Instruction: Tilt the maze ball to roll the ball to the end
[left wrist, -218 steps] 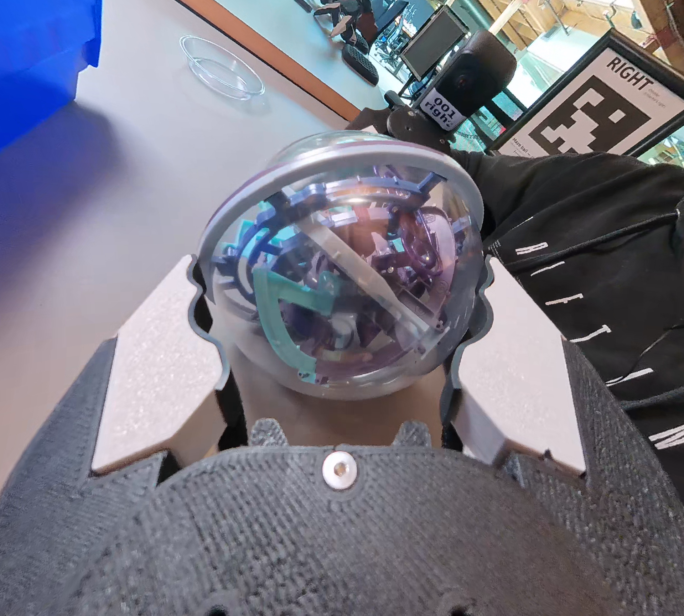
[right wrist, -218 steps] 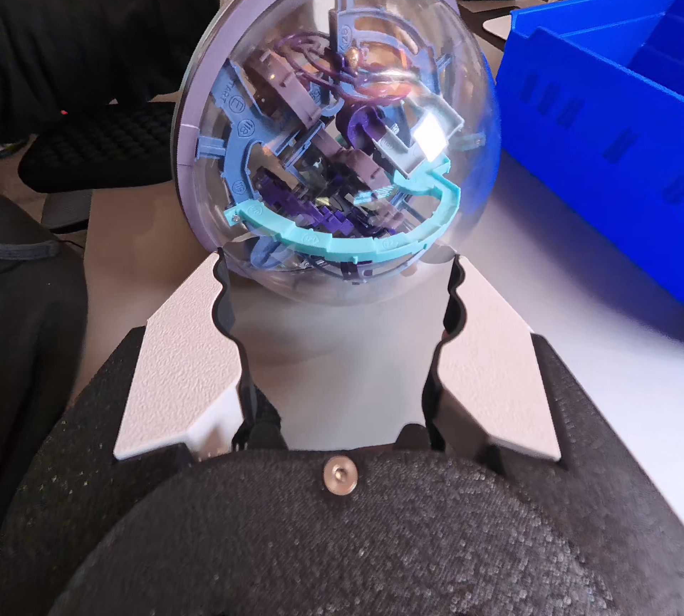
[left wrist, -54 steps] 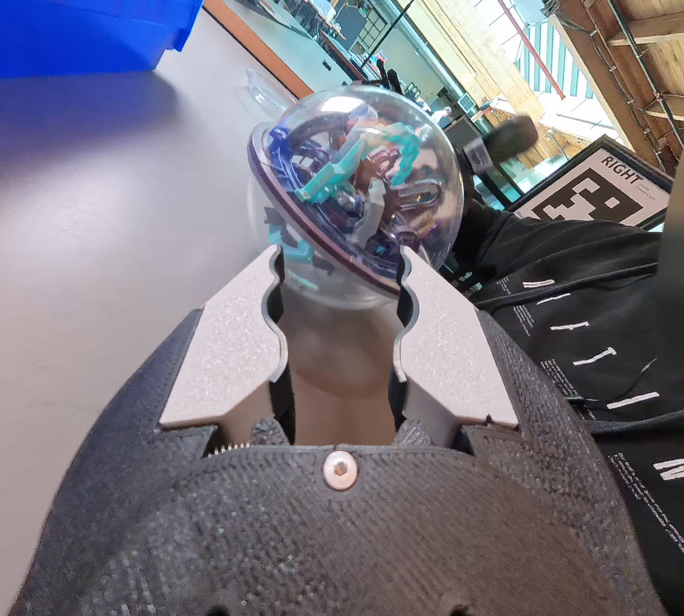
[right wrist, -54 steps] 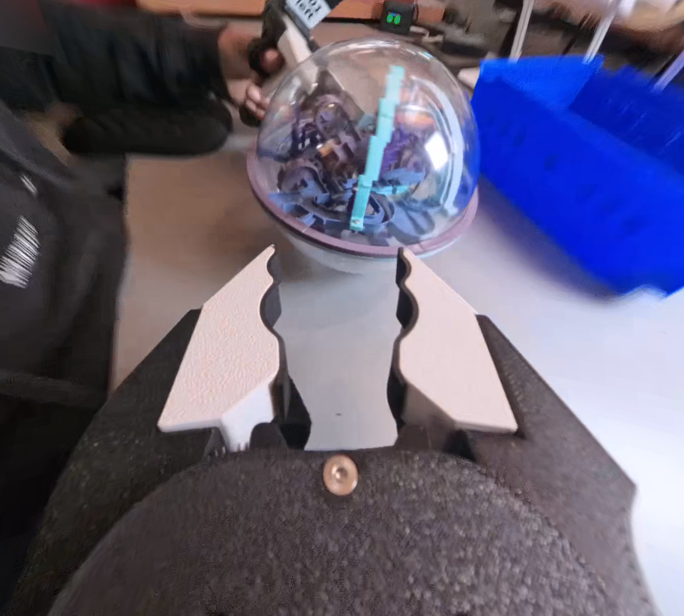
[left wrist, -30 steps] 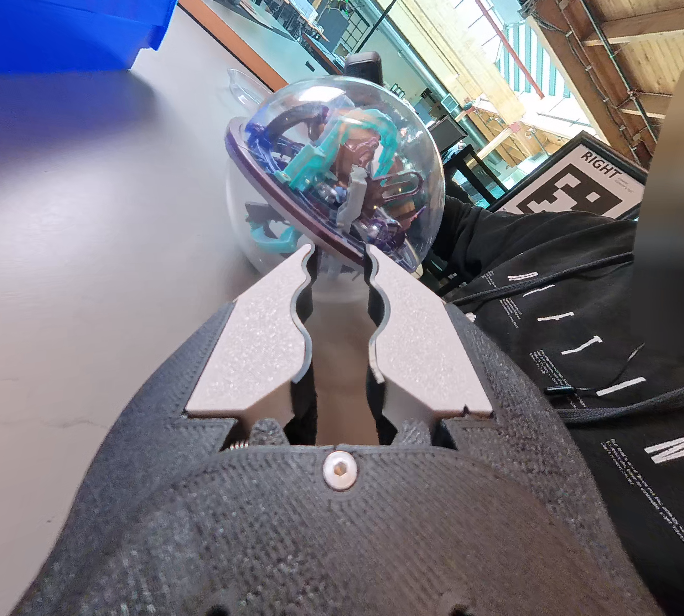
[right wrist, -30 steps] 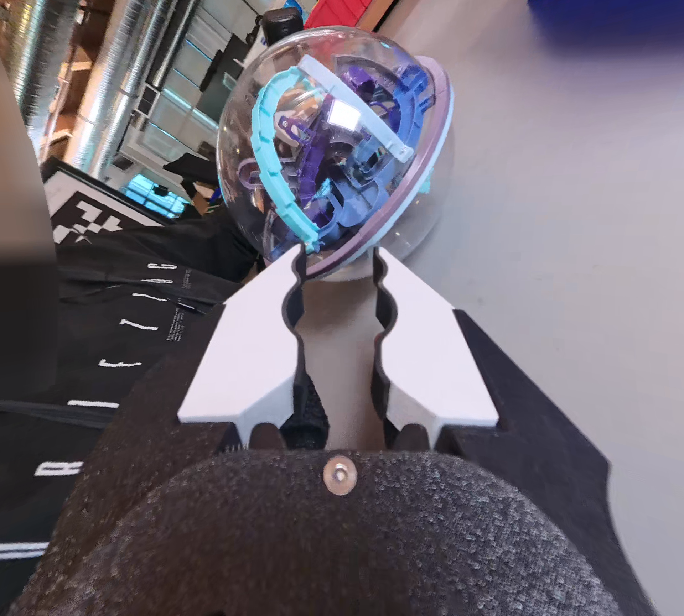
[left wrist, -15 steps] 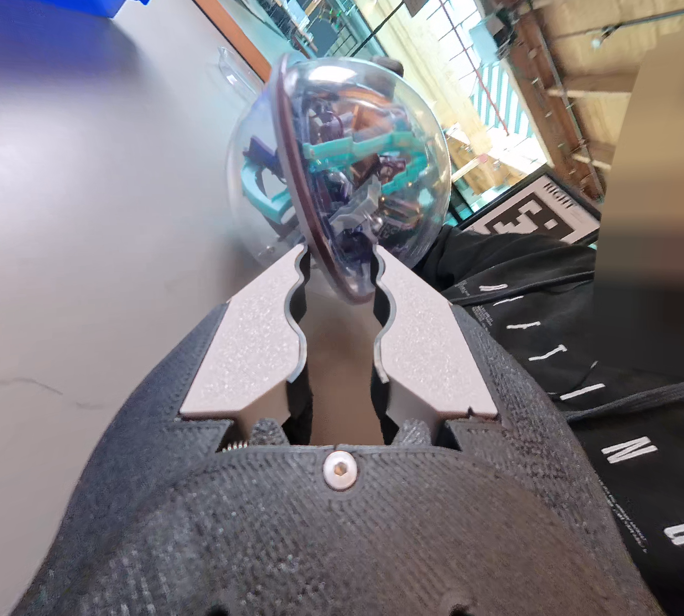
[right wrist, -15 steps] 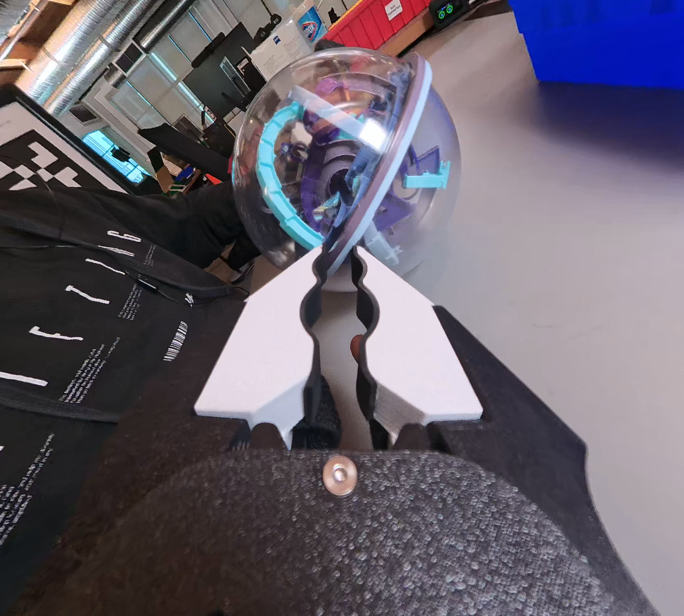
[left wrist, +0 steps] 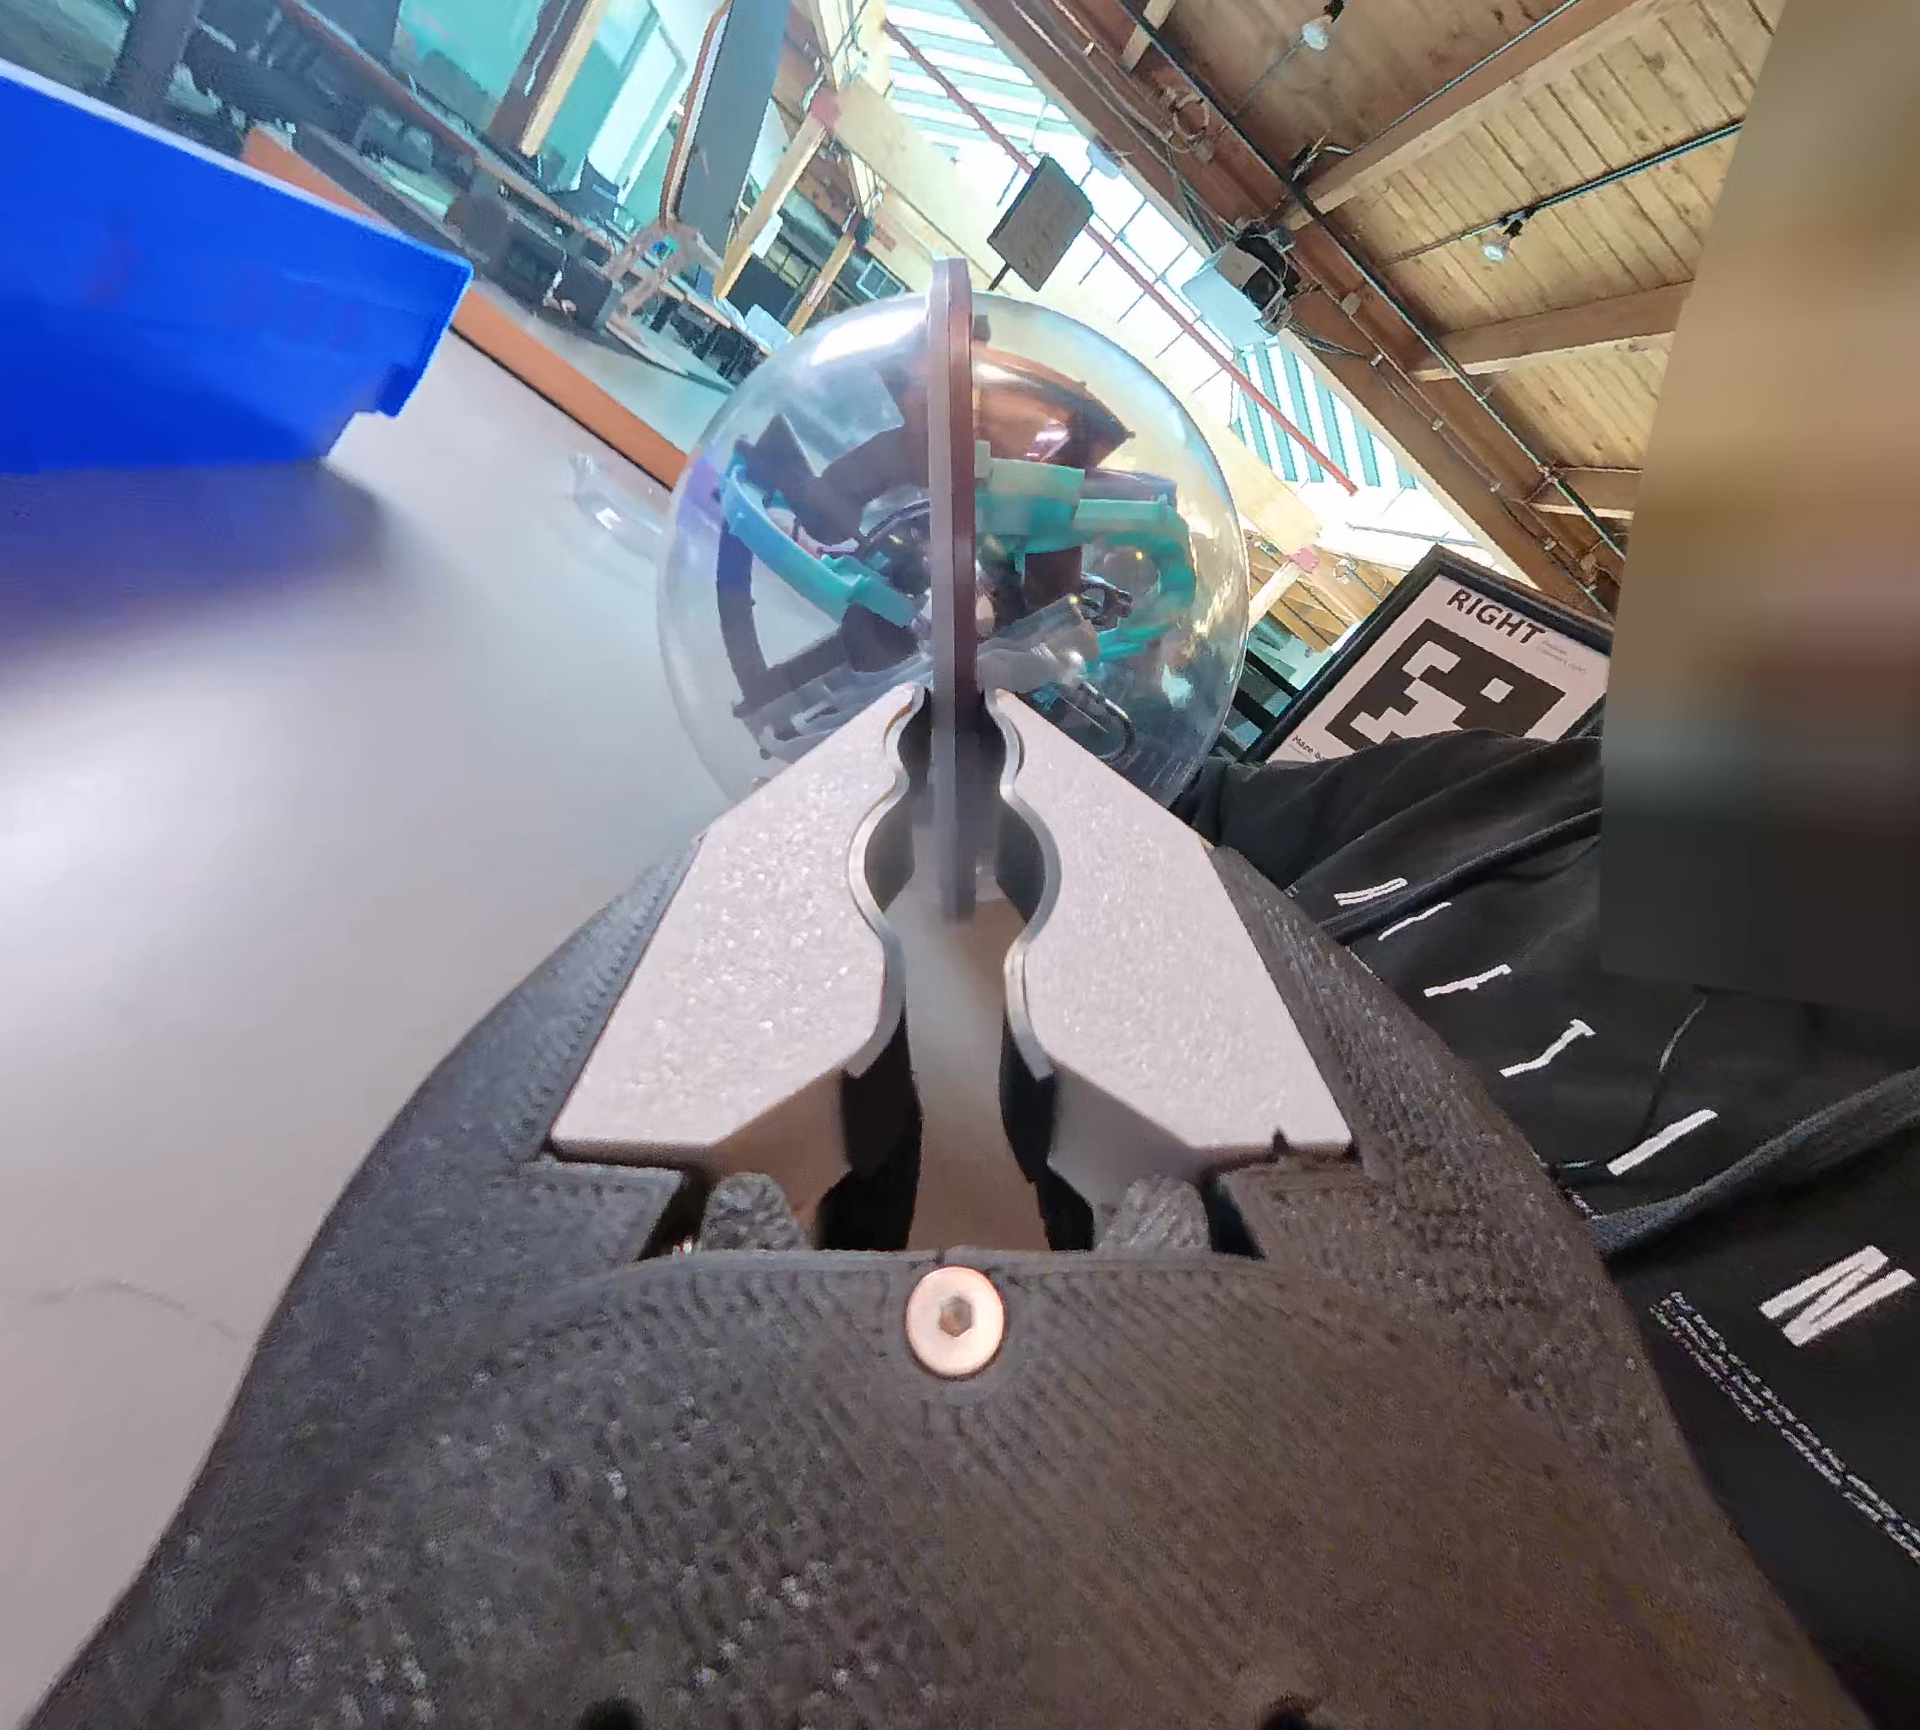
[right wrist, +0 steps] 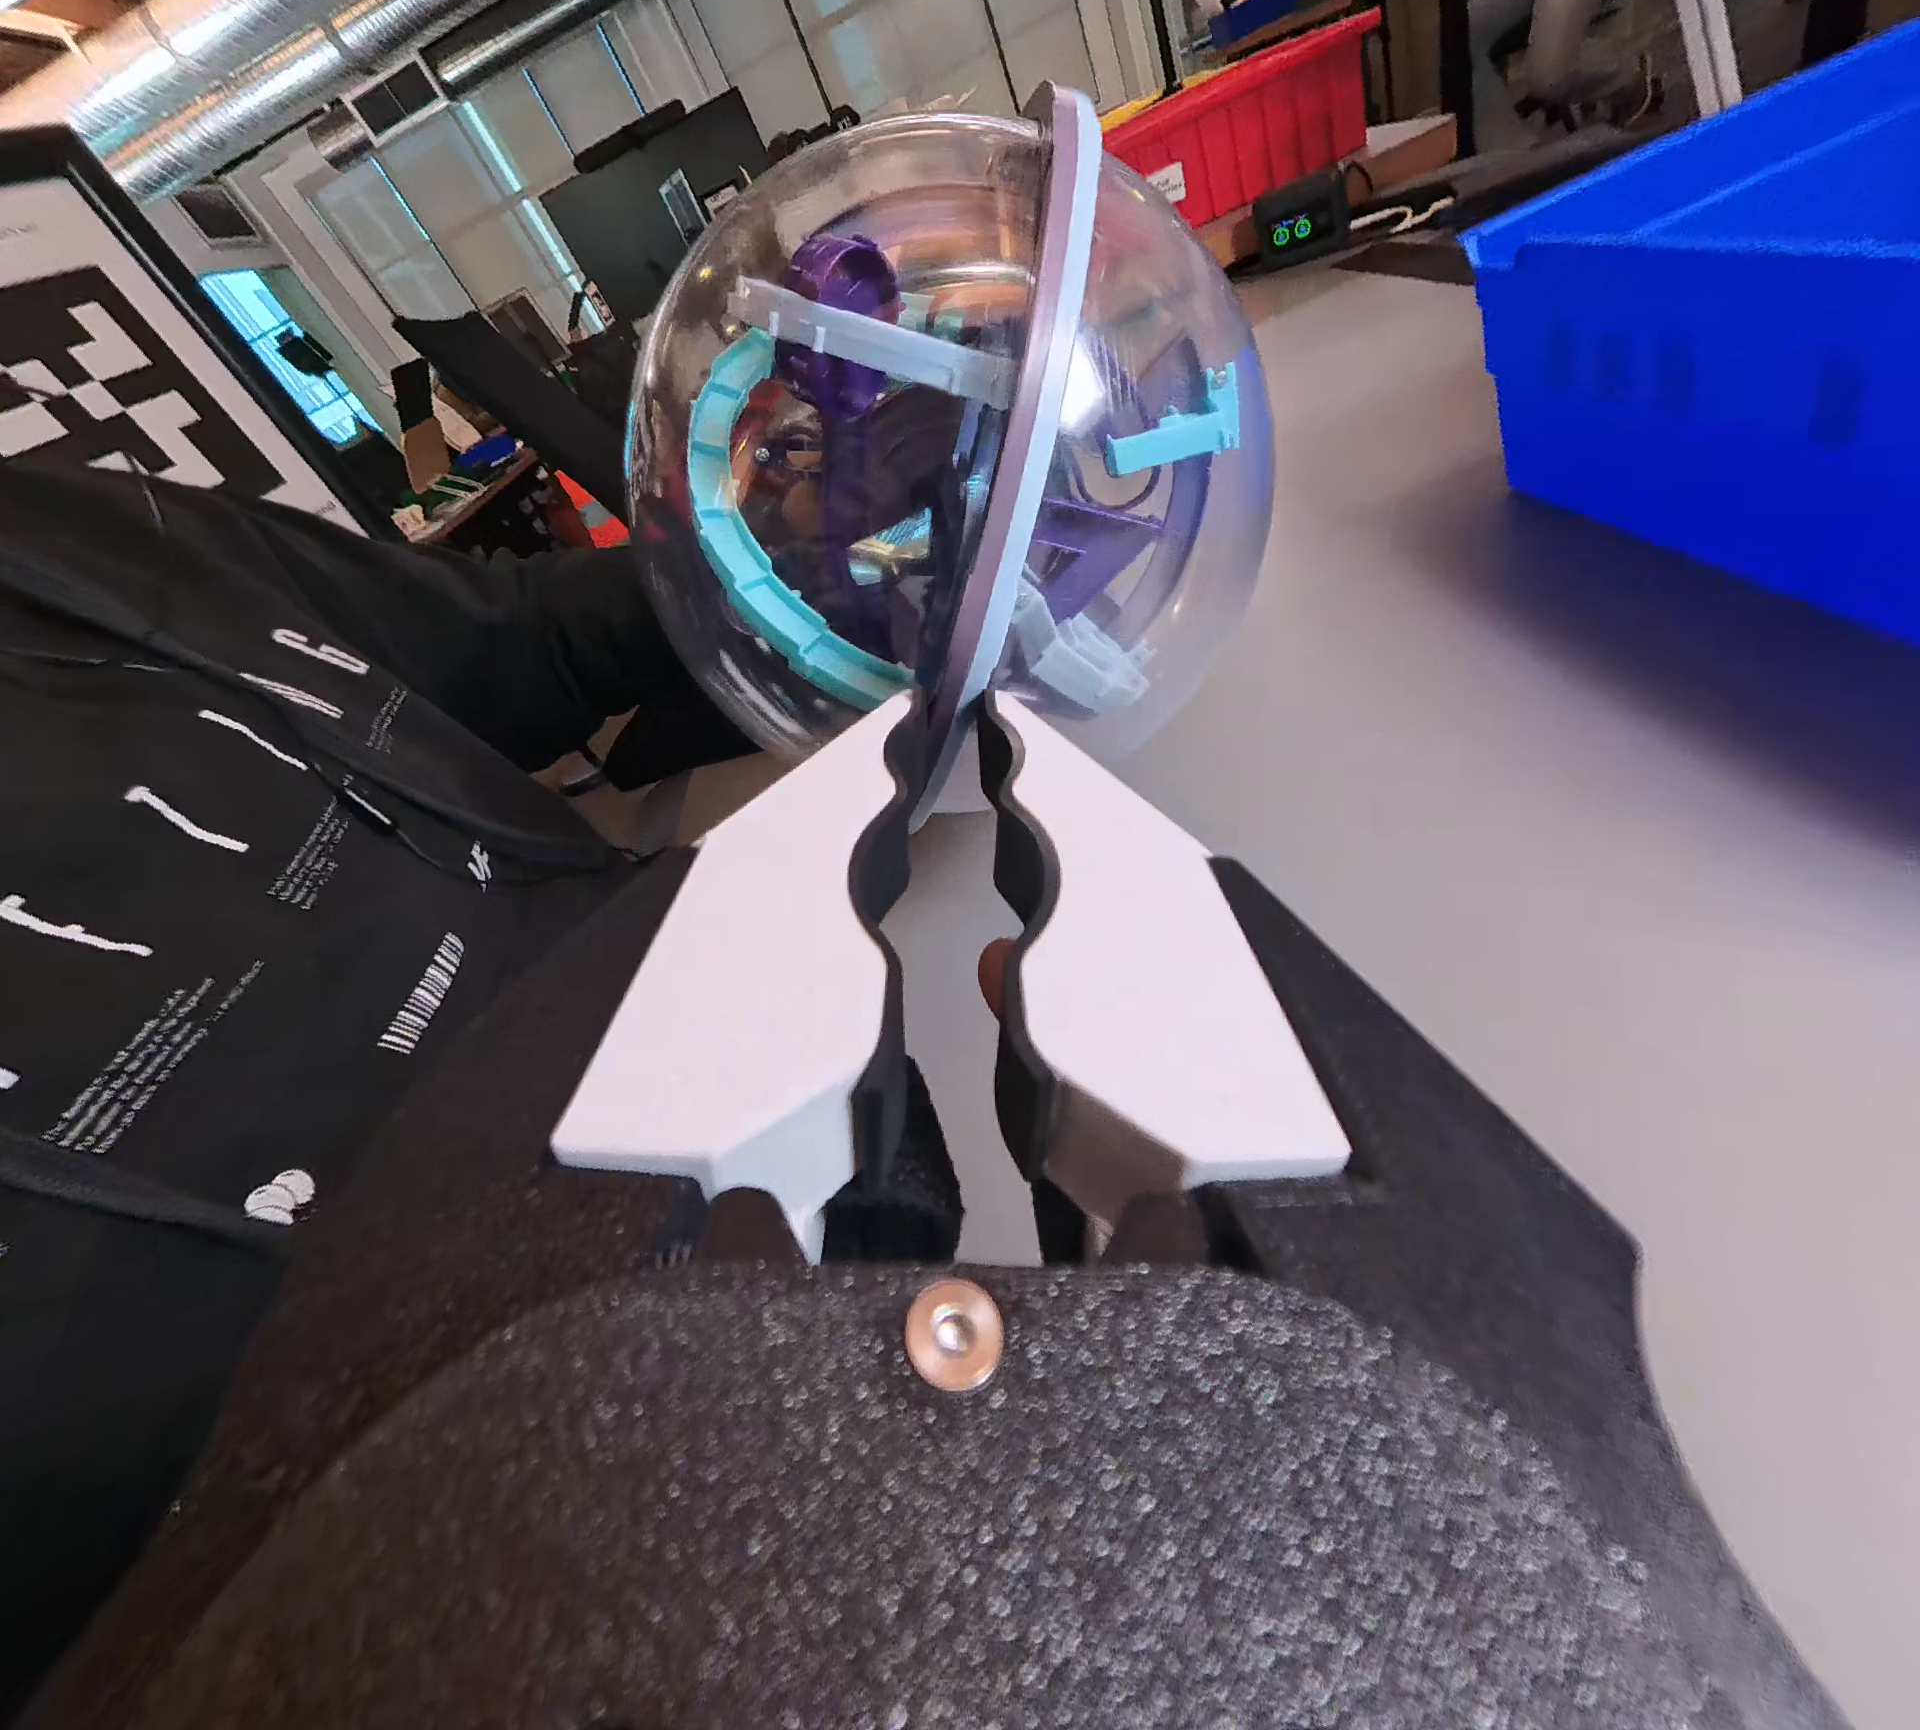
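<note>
Grey tabletop (left wrist: 312,849) is seen beneath a workshop hall with timber rafters, a blue bin (right wrist: 1714,392) standing at the far side. Held clear above the surface is the maze ball (left wrist: 951,537), a clear sphere with teal and purple tracks inside and a thin flange round its equator. The left gripper (left wrist: 951,724) is closed almost fully, the flange pinched edge-on between its wavy pads. The right gripper (right wrist: 948,724) is likewise nearly shut on the opposite stretch of the same flange. The sphere is judged light, rigid and hollow, its smooth shell slippery and liable to scuff or crack if squeezed hard. The flange is judged the surest place to be held, as the domes offer little purchase. A slim rim may twist between the pads, so slow, matched tilting of both grips is advised. The small rolling ball cannot be made out.
</note>
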The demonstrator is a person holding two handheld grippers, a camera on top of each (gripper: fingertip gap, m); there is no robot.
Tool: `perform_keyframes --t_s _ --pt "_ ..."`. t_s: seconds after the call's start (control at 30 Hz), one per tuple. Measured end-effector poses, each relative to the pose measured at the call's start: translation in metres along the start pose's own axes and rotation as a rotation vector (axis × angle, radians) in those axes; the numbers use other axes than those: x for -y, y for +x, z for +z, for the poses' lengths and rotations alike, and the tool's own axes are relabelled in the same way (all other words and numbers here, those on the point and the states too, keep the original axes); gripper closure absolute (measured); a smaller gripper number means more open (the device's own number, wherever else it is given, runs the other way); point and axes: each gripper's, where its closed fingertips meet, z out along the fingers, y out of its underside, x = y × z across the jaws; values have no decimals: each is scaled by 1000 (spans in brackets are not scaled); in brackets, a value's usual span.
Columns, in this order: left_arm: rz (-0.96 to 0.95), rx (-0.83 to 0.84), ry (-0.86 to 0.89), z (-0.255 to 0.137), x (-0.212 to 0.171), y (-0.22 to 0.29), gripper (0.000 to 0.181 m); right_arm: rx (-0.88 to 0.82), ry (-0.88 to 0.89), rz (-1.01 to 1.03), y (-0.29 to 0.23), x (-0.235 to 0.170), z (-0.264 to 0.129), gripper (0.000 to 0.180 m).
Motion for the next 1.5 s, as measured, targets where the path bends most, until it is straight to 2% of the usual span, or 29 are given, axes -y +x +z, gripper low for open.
perform_keyframes --t_s 0.23,0.47,0.67,0.87,1.07,1.5 --pt "200 -17 40 -6 18 18 174 -13 -42 -208 -5 19 9 173" --pt "291 -46 88 -12 28 32 174 -11 -94 -358 -8 26 17 173" --pt "342 -67 124 -12 38 43 173 -17 -124 -419 -9 24 21 173" --pt "414 -61 117 -9 51 54 173 -1 -90 -439 -14 39 20 173" --pt "512 -81 112 0 73 73 173 -1 -60 -525 -24 76 14 173" --pt "734 -147 142 27 148 136 173 -24 13 -731 -59 169 1 173"
